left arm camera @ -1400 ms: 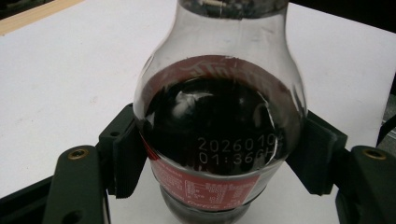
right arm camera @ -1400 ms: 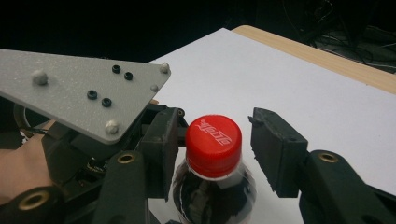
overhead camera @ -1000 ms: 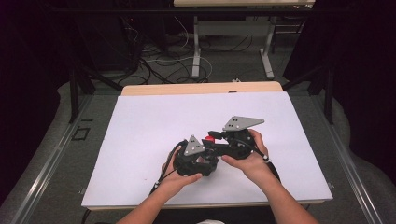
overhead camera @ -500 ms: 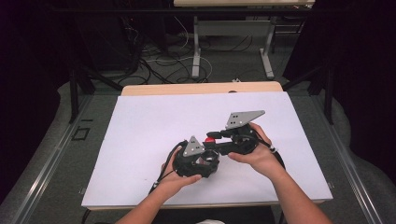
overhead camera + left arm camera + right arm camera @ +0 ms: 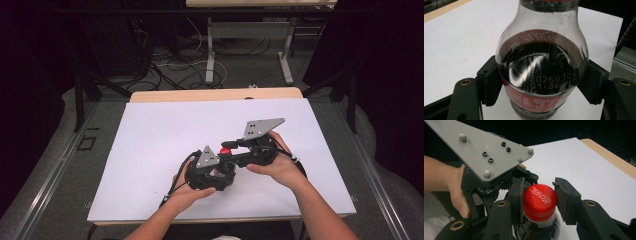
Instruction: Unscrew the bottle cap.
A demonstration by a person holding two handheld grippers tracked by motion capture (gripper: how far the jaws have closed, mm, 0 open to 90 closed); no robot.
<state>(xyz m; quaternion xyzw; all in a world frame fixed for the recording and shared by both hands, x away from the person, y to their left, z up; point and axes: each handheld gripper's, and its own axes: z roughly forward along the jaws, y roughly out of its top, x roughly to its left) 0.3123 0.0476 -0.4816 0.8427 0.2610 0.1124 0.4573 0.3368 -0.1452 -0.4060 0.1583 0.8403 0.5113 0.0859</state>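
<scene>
A cola bottle [image 5: 541,70] with dark drink and a red label stands upright on the white sheet [image 5: 165,135]. My left gripper [image 5: 541,86] is shut on its body, one pad pressed to each side. The bottle's red cap [image 5: 539,201] sits between the pads of my right gripper [image 5: 538,198], which is shut on it. In the high view the cap [image 5: 225,149] shows as a red dot between the two hands, with the left gripper [image 5: 218,169] below it and the right gripper [image 5: 229,147] reaching in from the right.
The white sheet covers a wooden table whose far edge [image 5: 215,95] shows as a tan strip. The left gripper's grey plate [image 5: 486,152] and the person's left hand [image 5: 454,185] sit close behind the cap. Table legs and cables lie on the floor beyond.
The right hand and its gripper have shifted slightly right and up, and its grey plate has tilted. The left gripper and the bottle have stayed put.
</scene>
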